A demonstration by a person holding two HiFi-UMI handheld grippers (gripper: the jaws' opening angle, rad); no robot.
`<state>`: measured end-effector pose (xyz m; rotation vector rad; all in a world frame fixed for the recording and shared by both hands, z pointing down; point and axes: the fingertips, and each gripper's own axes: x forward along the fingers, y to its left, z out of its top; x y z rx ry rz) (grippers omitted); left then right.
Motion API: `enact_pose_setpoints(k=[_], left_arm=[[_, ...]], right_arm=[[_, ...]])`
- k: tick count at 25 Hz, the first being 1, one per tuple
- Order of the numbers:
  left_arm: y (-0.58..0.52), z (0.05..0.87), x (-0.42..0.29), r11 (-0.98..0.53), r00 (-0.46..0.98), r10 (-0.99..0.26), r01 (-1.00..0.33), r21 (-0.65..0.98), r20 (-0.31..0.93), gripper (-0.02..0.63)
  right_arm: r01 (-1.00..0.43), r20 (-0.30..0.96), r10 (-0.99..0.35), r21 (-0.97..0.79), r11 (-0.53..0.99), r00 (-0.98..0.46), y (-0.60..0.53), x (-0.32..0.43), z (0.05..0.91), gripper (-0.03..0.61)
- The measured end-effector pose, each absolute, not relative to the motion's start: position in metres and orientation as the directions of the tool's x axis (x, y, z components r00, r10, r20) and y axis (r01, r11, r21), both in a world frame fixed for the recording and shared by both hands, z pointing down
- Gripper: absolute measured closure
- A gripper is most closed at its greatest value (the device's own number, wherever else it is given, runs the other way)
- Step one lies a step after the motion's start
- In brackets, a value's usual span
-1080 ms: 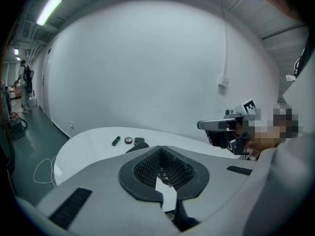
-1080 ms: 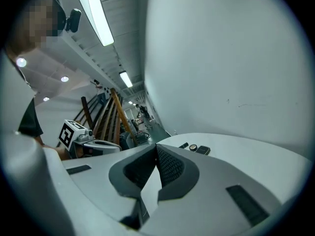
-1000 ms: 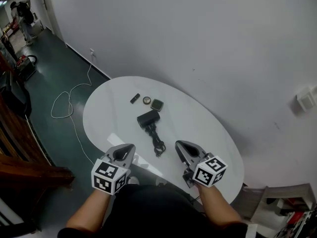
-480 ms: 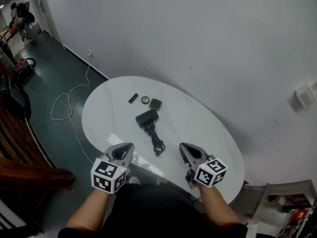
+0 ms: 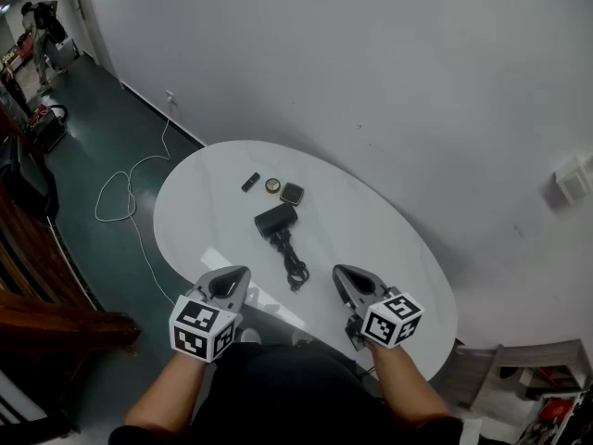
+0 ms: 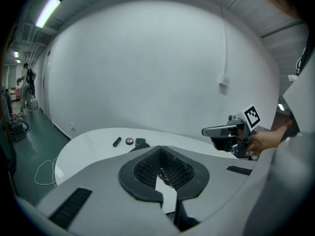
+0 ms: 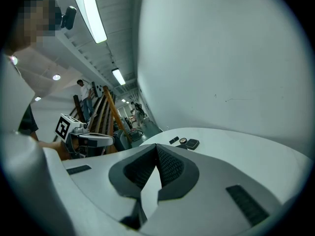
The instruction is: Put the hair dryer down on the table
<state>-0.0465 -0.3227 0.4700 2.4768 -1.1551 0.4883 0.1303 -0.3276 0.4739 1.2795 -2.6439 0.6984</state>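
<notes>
A black hair dryer lies on the white oval table, near its middle. Its black cord trails toward me. My left gripper hovers over the near table edge, left of the cord, shut and empty. To the right of the cord my right gripper is likewise shut with nothing in it. In the left gripper view the jaws meet, and a dark edge of the hair dryer peeks out behind them. The right gripper view shows its jaws closed together.
Beyond the dryer lie a small black stick, a round compact and a dark square case. A white cable loops on the green floor at left. A white wall stands behind the table. A person stands far off.
My right gripper has dipped a little. The hair dryer, its cord and my left gripper have stayed where they were.
</notes>
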Motion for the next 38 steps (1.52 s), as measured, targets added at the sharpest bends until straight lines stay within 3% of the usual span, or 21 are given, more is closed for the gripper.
enact_pose_setpoints(k=[38], left_arm=[[-0.3254,0.4707,-0.0440,-0.601,0.605,-0.651,-0.780,0.176,0.458,0.603]], right_arm=[[-0.762,0.324,-0.693,-0.358,0.539,-0.643,-0.3292,0.1276,0.4815,0.571]])
